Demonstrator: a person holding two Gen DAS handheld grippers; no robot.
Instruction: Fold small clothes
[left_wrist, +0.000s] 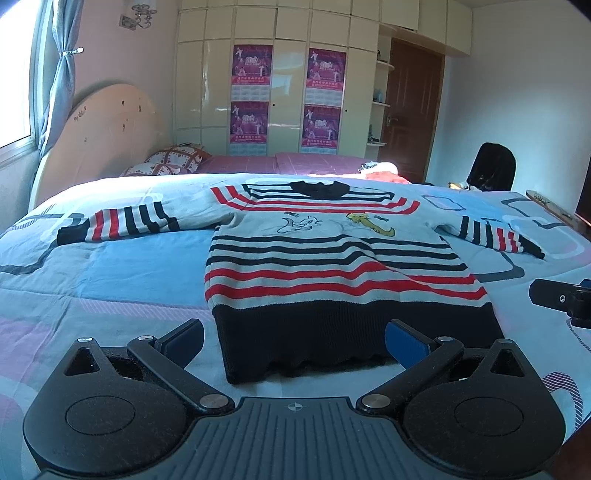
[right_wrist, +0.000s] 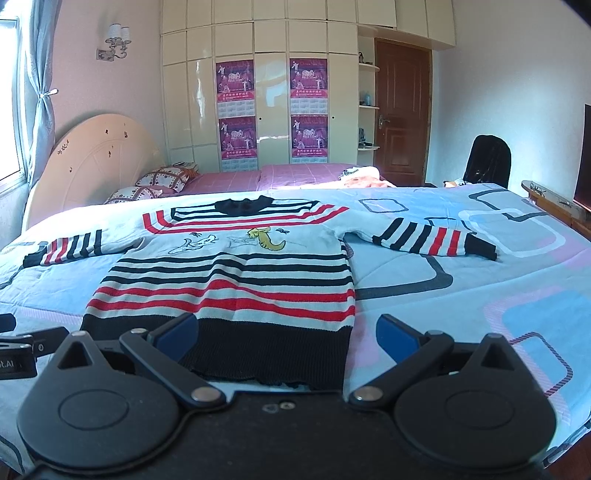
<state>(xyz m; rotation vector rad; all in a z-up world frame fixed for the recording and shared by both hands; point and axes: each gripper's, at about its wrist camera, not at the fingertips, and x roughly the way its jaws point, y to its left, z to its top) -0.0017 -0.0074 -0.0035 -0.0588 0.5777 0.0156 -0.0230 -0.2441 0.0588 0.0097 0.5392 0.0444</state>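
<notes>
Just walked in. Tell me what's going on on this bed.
A person holds two grippers over a small striped sweater spread flat on the blue quilt, sleeves out to both sides. The left gripper and right gripper both sit open near the dark hem, gripping nothing. No fold has been made yet.

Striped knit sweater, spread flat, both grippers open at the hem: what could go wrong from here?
1. The striped knit sweater is loose knit; the left gripper or right gripper may pinch only its top layer.
2. The patterned blue bedspread lies right under the black ribbed hem, so the bedspread could be grabbed too.
</notes>
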